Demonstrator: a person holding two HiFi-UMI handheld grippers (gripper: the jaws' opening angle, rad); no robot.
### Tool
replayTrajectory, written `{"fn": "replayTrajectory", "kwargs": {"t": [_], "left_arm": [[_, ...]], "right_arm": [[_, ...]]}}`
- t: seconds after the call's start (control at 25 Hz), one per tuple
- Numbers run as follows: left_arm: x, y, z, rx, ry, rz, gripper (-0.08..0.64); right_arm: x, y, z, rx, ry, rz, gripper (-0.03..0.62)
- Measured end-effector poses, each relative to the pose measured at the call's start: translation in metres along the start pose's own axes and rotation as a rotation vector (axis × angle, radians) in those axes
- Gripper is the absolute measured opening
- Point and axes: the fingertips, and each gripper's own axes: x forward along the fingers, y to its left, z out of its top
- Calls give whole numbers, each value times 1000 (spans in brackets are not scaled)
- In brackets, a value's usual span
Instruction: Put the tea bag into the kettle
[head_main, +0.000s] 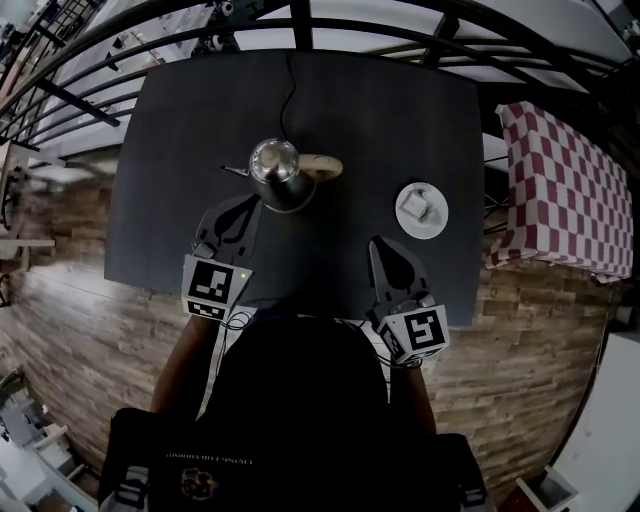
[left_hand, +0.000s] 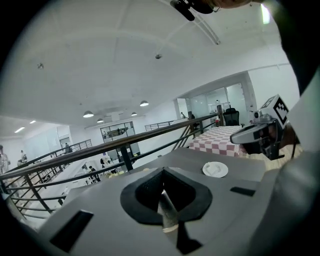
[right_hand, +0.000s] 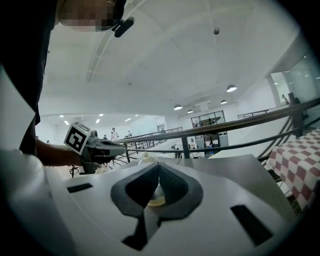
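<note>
A silver kettle (head_main: 275, 172) with a pale wooden handle (head_main: 322, 167) stands mid-table, lid on. To its right a white saucer (head_main: 436, 222) holds the tea bag (head_main: 416, 204). My left gripper (head_main: 254, 201) is shut and empty, its tips just short of the kettle's near side. My right gripper (head_main: 375, 243) is also shut and empty, near the front edge, short and left of the saucer. In the left gripper view the jaws (left_hand: 162, 171) meet, the kettle (left_hand: 168, 213) glints behind them, and the saucer (left_hand: 215, 170) lies farther right. The right gripper view shows shut jaws (right_hand: 159, 165) aimed at the kettle (right_hand: 155, 198).
The dark table (head_main: 190, 130) is square, and a black cable (head_main: 288, 95) runs from the kettle to its far edge. A red-checked table (head_main: 565, 190) stands at the right, and black railings (head_main: 90, 60) run beyond. The floor is wood plank.
</note>
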Motion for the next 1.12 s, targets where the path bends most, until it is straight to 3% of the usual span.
{"fn": "replayTrajectory", "kwargs": {"t": [0.44,0.64,1.12], "left_arm": [[56,34,-16,24,71,-29,12],[72,42,-27,21,114,-34,110],[93,37,-31,13,133,-67,114]], "right_arm": [[17,-15,-5,-8,30,-69,17],[24,-19,-9,5,49,-88,17],[23,-29,-13,32,63,-133,17]]}}
